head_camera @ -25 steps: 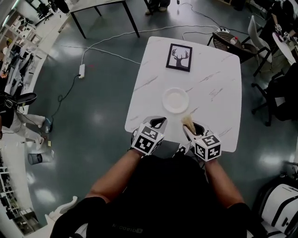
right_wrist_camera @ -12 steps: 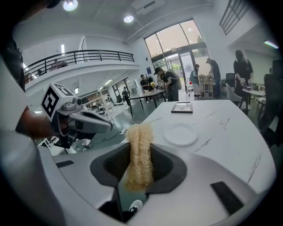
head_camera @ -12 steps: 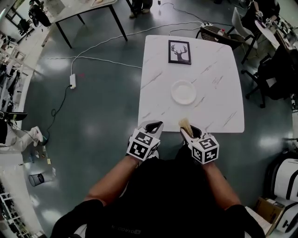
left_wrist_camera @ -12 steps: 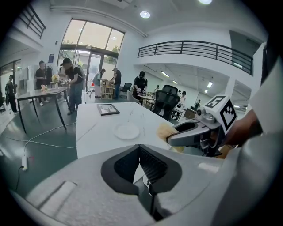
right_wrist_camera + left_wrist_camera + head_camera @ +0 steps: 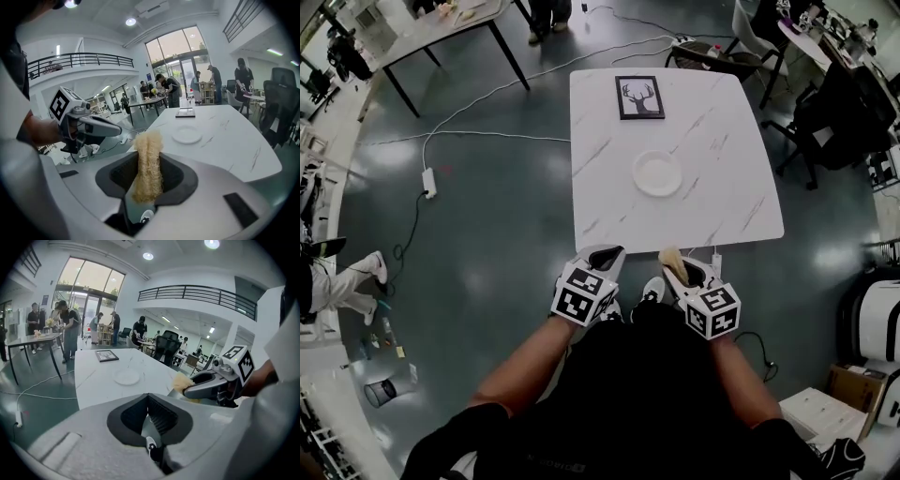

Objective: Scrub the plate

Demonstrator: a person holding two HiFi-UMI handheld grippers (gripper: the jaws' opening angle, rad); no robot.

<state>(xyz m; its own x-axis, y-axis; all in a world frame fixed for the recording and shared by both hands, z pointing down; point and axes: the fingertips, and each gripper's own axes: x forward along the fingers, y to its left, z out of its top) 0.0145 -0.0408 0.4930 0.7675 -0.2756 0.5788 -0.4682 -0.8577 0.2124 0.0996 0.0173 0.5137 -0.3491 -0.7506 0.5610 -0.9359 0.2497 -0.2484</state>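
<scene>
**Holding scrubber short of the plate: scrubbing not begun**

- Right hand-held gripper (image 5: 147,176): jaws closed on a loofah scrubber (image 5: 148,161). The pale fibrous strip stands upright between the pads, its top clear above them.
- Left hand-held gripper (image 5: 149,414): jaws drawn together, nothing between them.
- Pose: both are held close in front of the person's torso, side by side and a little apart, noses pointing forward toward the bench (image 5: 712,141). In the head view they hang over the floor (image 5: 487,234), just off the bench's near edge, with both forearms running out from the body to them. The left is level; the right is tipped slightly upward.
- Plate (image 5: 657,173): white, round, empty, lying flat near the middle of the bench. It is well apart from both hand-held grippers and touched by neither. No soiling can be made out at this range.
- Framed deer picture (image 5: 639,97): flat on the bench beyond the plate, toward the far edge.
- Progress, as judged: tool in hand, so pick-up is done. The reach to the plate, any steadying with the free left hand-held gripper, and all the scrubbing remain.
</scene>
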